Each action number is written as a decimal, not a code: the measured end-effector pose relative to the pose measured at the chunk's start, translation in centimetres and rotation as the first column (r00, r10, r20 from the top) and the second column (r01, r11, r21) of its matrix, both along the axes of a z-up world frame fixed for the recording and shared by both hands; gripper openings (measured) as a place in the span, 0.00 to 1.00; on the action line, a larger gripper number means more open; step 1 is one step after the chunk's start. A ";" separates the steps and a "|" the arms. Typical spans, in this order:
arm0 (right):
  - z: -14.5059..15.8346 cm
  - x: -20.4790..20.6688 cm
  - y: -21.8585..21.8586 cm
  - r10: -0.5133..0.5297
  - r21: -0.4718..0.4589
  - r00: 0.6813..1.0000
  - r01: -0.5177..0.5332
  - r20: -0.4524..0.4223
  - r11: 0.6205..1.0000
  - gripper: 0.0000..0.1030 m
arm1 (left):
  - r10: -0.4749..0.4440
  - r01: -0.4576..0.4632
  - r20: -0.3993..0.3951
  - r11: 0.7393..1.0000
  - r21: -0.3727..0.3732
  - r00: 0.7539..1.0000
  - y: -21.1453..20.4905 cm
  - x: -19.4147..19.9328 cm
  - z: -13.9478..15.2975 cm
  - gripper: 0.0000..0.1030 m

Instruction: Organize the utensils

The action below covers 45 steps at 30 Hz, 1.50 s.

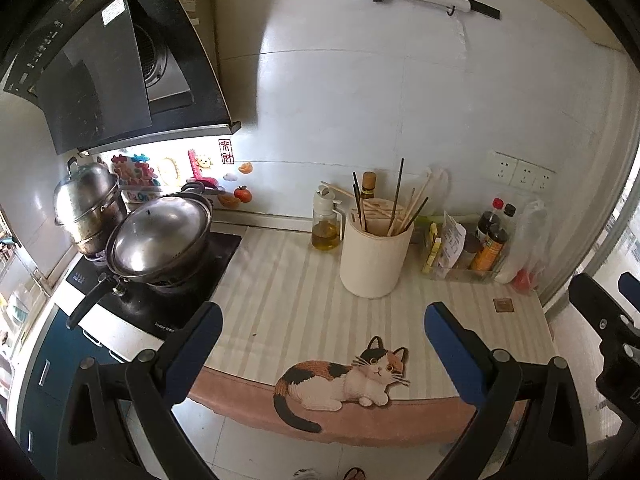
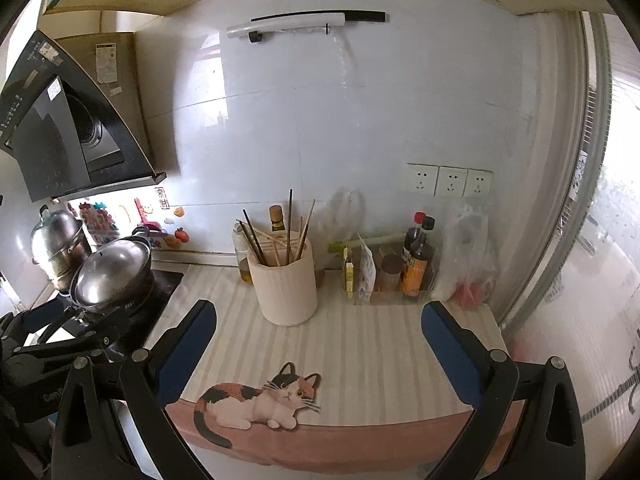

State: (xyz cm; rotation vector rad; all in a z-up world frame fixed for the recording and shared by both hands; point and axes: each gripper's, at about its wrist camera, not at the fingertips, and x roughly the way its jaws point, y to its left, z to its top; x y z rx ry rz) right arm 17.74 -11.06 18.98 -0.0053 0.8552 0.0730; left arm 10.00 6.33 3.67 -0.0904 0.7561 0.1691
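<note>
A cream cylindrical utensil holder (image 1: 376,258) stands upright on the striped counter mat, with several dark and pale chopsticks (image 1: 396,204) sticking out of it. It also shows in the right wrist view (image 2: 286,288), chopsticks (image 2: 290,228) leaning in different directions. My left gripper (image 1: 322,320) is open and empty, hovering above the mat in front of the holder. My right gripper (image 2: 320,322) is open and empty, also just in front of the holder. Each gripper shows at the edge of the other's view.
A striped mat with a cat picture (image 1: 348,380) covers the counter. An oil bottle (image 1: 326,224) stands left of the holder. A clear bin of sauce bottles (image 1: 488,248) and plastic bags sit at the right. A lidded wok (image 1: 160,236) and steamer pot (image 1: 86,204) sit on the stove.
</note>
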 end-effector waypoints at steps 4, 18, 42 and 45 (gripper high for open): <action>-0.4 1.3 -0.1 0.010 0.002 1.000 -0.010 -0.011 1.000 1.00 | -0.002 0.002 -0.022 1.000 0.002 1.000 0.1 1.1 -0.3 1.00; -2.9 4.9 0.5 -0.004 -0.017 0.998 0.003 -0.066 1.000 1.00 | 0.009 -0.008 -0.053 1.000 0.016 0.999 1.0 3.5 -1.0 1.00; -3.9 5.0 1.6 0.007 -0.032 0.996 -0.010 -0.085 0.999 1.00 | -0.014 0.014 -0.015 0.999 0.044 1.000 1.7 3.6 -0.5 1.00; -3.8 4.9 1.9 0.008 -0.030 0.997 -0.011 -0.083 0.999 1.00 | -0.021 0.021 -0.010 0.999 0.045 1.000 1.8 3.5 -0.4 1.00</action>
